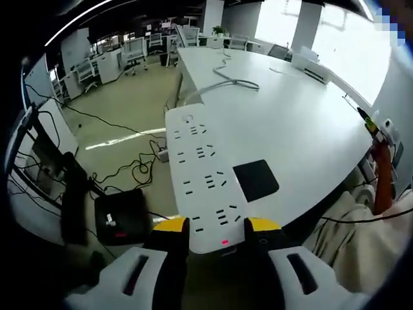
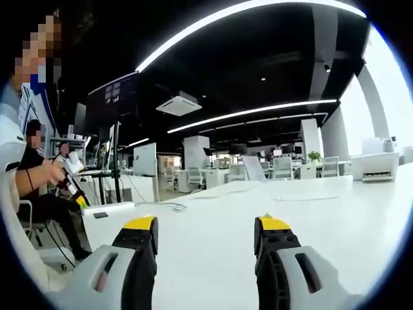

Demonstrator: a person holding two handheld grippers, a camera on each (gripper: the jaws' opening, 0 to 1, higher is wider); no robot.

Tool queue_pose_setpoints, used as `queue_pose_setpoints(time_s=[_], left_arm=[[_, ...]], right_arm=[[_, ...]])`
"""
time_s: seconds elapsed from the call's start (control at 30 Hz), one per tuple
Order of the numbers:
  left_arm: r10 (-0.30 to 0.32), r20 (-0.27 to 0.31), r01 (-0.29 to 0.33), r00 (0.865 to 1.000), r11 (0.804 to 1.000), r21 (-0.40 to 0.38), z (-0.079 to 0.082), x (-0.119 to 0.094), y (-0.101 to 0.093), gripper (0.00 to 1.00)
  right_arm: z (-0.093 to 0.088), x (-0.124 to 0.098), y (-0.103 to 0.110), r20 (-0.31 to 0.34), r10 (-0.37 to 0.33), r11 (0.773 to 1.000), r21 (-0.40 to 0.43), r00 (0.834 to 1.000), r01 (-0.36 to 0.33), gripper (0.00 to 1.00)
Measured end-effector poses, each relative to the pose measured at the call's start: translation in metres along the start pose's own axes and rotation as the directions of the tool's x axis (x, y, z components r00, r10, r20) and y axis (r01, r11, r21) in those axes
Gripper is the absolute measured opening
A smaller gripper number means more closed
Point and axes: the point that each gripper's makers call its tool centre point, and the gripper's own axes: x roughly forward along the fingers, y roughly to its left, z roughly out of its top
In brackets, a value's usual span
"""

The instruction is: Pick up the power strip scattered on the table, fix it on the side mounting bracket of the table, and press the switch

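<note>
At table edge, left hand-held gripper clamping power strip, right hand-held gripper empty.

Left claw, right claw: white bodies, black jaws, yellow tips

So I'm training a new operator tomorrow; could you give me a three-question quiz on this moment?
1. True or false: the left gripper grips the long white plastic power strip.
2. What flat item lies on the white table beside the strip? A) black square pad B) red notebook C) green mug
3. The right gripper is ____ , holding nothing.

Key: 1 true; 2 A, the black square pad; 3 open.
</note>
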Motion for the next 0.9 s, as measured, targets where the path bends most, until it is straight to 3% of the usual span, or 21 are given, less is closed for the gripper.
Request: queue_pose_setpoints(time_s=[0.37,0.6,0.7,0.8,0.9], left_arm=[[0.013,0.0,-0.013,1.0,1.0,-0.011,-0.001,0.0,0.0,0.38],[0.019,-0.002,-0.019,1.0,1.0,-0.022,-0.002,0.0,0.0,0.39],[0.019,-0.007,-0.019,1.0,1.0,-0.023,-0.002,0.0,0.0,0.39],[0.02,-0.019,-0.02,1.0,1.0,-0.023,-0.002,0.001,0.0,0.39],[0.02,-0.03,-0.021,0.999,1.0,-0.021,-0.002,0.001,0.0,0.39]], right_arm=[[0.013,0.017,0.013,-0.059,0.092,0.994,-0.045,0.994,-0.095,0.57],[0.034,0.028,0.023,-0.072,0.136,0.984,-0.102,0.988,-0.143,0.56],[0.04,0.036,0.033,-0.086,0.186,0.974,-0.116,0.979,-0.196,0.56],[0.048,0.051,0.052,-0.096,0.291,0.952,-0.066,0.952,-0.298,0.56],[0.057,0.065,0.06,-0.109,0.336,0.936,-0.074,0.935,-0.345,0.56]])
